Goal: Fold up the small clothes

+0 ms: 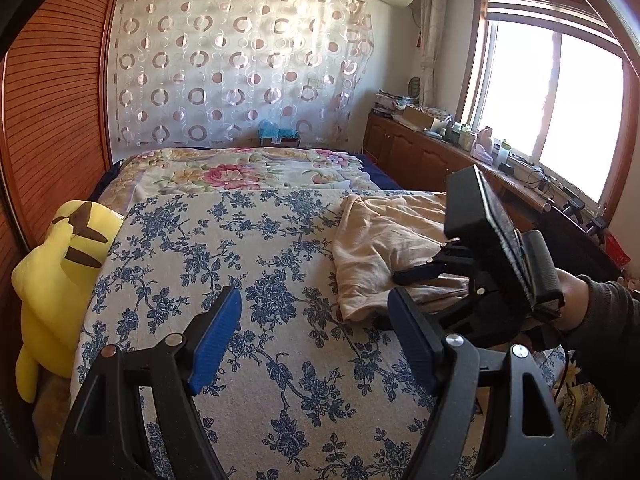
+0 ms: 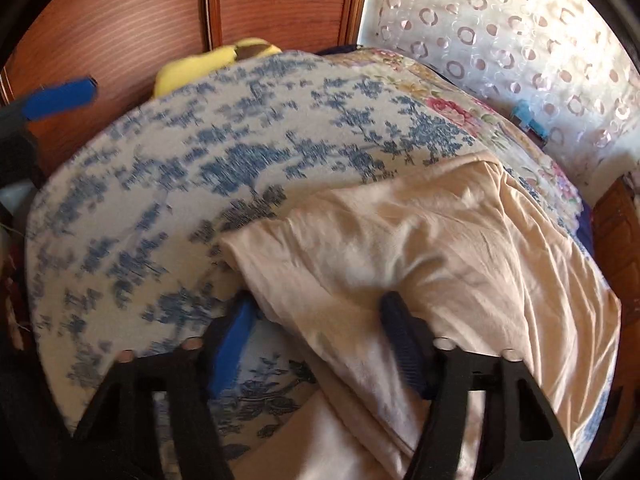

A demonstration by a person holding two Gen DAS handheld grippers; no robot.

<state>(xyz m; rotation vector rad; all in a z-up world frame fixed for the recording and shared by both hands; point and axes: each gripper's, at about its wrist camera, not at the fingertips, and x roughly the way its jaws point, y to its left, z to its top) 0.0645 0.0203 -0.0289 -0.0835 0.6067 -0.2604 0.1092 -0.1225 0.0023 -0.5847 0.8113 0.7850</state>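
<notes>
A beige garment (image 1: 384, 240) lies rumpled on the blue-floral bed cover (image 1: 248, 264), right of centre in the left wrist view. It fills the lower right of the right wrist view (image 2: 420, 248). My left gripper (image 1: 316, 340) is open and empty, held above the cover to the left of the garment. My right gripper (image 2: 316, 336) is open, its jaws straddling the garment's near edge, with cloth between the blue pads (image 2: 236, 340). The right gripper also shows in the left wrist view (image 1: 416, 272), resting at the garment's near right side.
A yellow plush toy (image 1: 56, 276) sits at the bed's left edge against a wooden wardrobe (image 1: 52, 120). A floral quilt (image 1: 240, 172) covers the far bed. A wooden cabinet (image 1: 420, 148) with clutter runs under the window on the right.
</notes>
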